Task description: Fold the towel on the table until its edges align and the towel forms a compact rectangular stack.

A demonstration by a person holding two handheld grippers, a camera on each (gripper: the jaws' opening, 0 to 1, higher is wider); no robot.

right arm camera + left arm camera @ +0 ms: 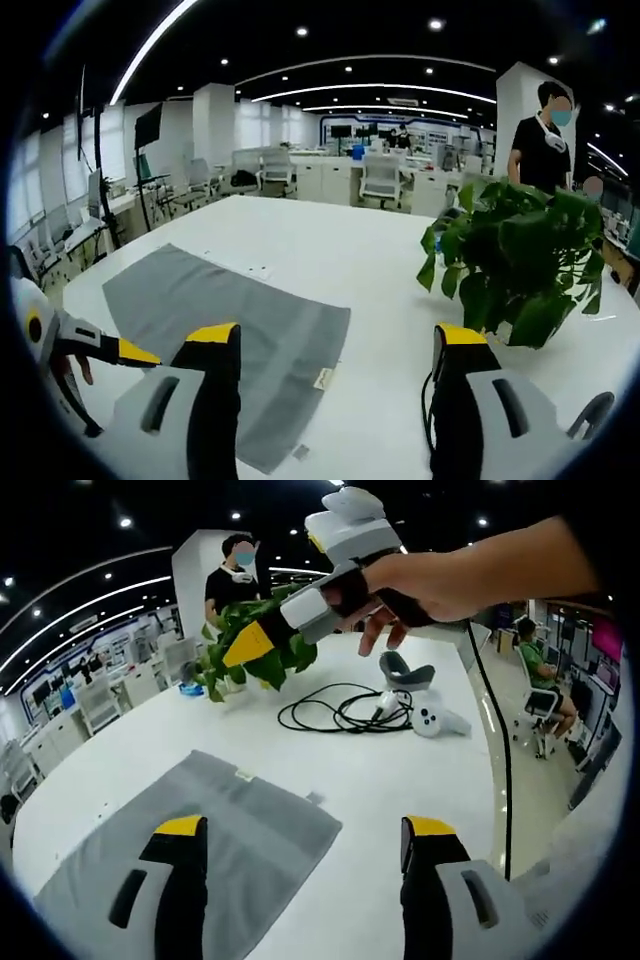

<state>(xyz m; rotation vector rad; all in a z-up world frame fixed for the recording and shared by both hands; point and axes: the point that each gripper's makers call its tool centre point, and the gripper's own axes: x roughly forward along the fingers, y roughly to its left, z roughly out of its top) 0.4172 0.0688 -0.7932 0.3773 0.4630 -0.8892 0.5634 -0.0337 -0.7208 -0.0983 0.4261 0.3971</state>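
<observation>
In the left gripper view, the grey towel (200,850) is seen spread flat on the white table (380,770) at seven o'clock, partly hidden behind the wide-apart left gripper (305,840). The right gripper (265,630) is held aloft at twelve o'clock. In the right gripper view, the right gripper (335,345) is parted and empty; the towel (220,310) lies at eight o'clock, a potted plant (520,260) at three.

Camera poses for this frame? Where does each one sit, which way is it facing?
Left gripper view: rides the left hand-held gripper, looks across the white table over the grey towel toward a cable coil; the person's hand holds the right hand-held gripper.
Right gripper view: rides the right hand-held gripper, faces the towel and potted plant.
Shared: towel, table, plant.
</observation>
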